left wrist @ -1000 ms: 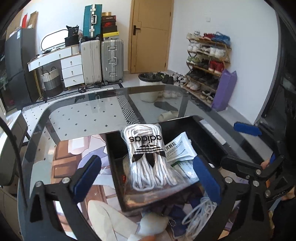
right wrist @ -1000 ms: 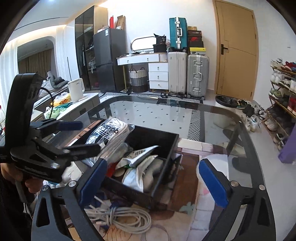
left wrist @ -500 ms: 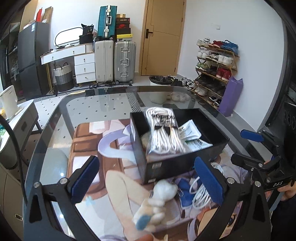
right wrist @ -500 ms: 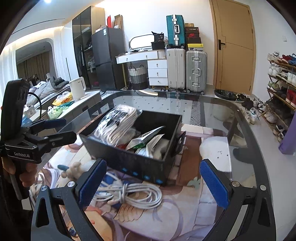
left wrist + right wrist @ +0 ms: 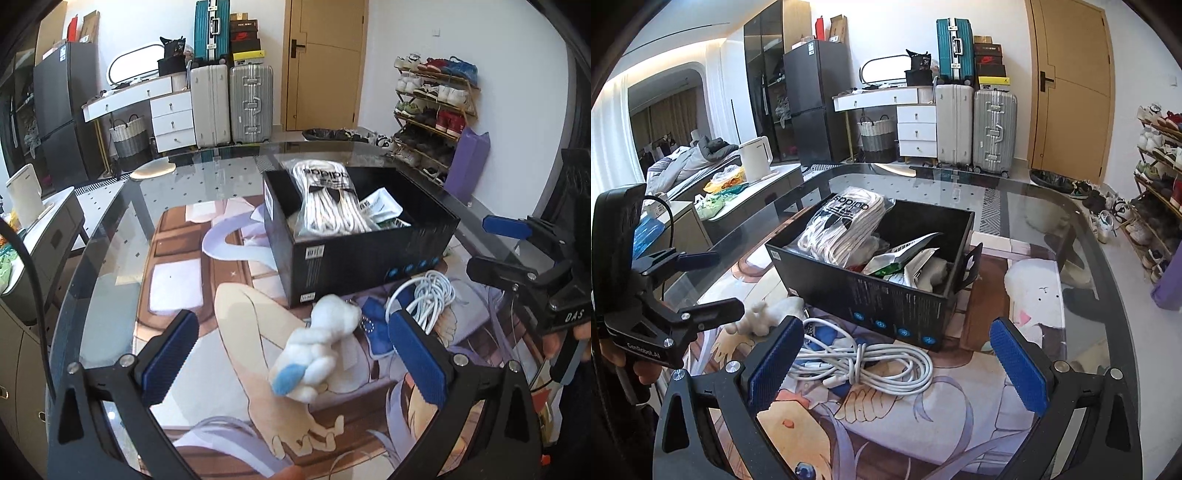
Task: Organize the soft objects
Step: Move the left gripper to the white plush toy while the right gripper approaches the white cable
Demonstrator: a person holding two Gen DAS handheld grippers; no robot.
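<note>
A black box (image 5: 369,254) (image 5: 886,302) stands on the printed mat and holds a clear bag of white socks (image 5: 328,199) (image 5: 842,229) and paper packets (image 5: 908,258). A white plush toy with a blue tip (image 5: 317,350) (image 5: 757,317) lies on the mat in front of the box. It lies between the fingers of my open left gripper (image 5: 291,354), apart from both pads. A coiled white cable (image 5: 864,362) (image 5: 432,295) lies next to the box. My right gripper (image 5: 901,362) is open and empty above the cable.
The glass table (image 5: 110,229) carries a printed anime mat (image 5: 1027,295). A side counter with a white kettle (image 5: 755,158) is at the left. Suitcases (image 5: 993,129), a door and a shoe rack (image 5: 432,107) stand beyond the table.
Both grippers have drawn back from the box. The bag of socks, which was between my left fingers, now rests in the box. The plush toy has come into view between the left fingers.
</note>
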